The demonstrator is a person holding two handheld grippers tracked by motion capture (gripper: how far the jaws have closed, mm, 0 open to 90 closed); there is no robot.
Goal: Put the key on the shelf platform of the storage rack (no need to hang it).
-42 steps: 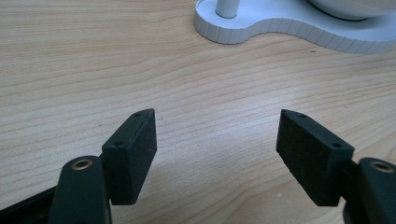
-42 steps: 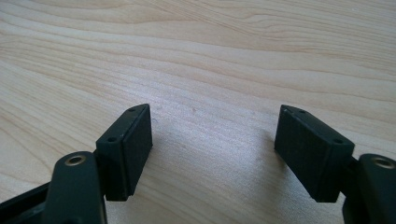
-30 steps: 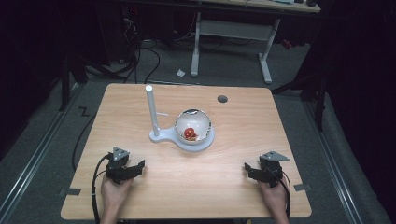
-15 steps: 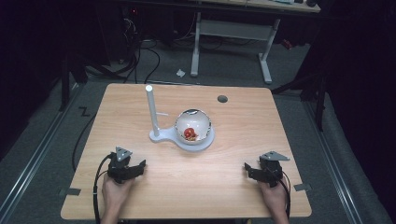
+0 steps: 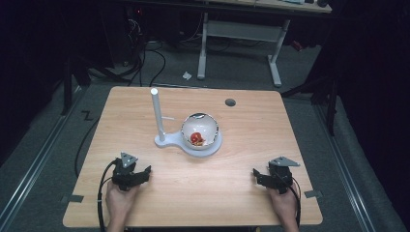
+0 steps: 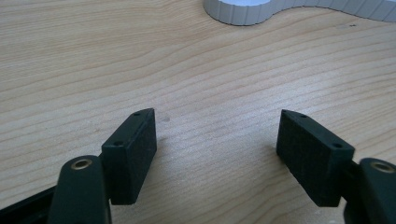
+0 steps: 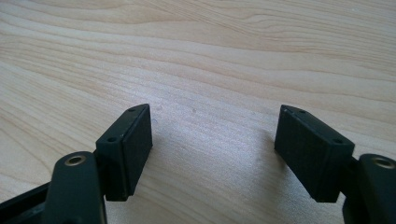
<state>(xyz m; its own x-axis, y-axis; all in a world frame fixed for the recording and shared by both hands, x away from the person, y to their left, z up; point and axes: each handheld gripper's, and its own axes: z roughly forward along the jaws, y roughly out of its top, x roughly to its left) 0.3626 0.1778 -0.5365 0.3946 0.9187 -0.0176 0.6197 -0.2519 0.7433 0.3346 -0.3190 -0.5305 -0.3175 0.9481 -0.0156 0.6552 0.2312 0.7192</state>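
A white stand sits mid-table in the high view, with an upright white post on its left and a round bowl on its right. Something red and orange lies inside the bowl. My left gripper rests near the front left of the table, held in a hand, open with nothing between its jaws. In the left gripper view its gripper faces bare wood, and the stand's ribbed white edge shows at the top. My right gripper rests front right, open and empty.
The wooden table has a round cable hole near its back edge. Cables trail from both grippers off the front edge. A white desk frame and cables stand on the dark floor behind the table.
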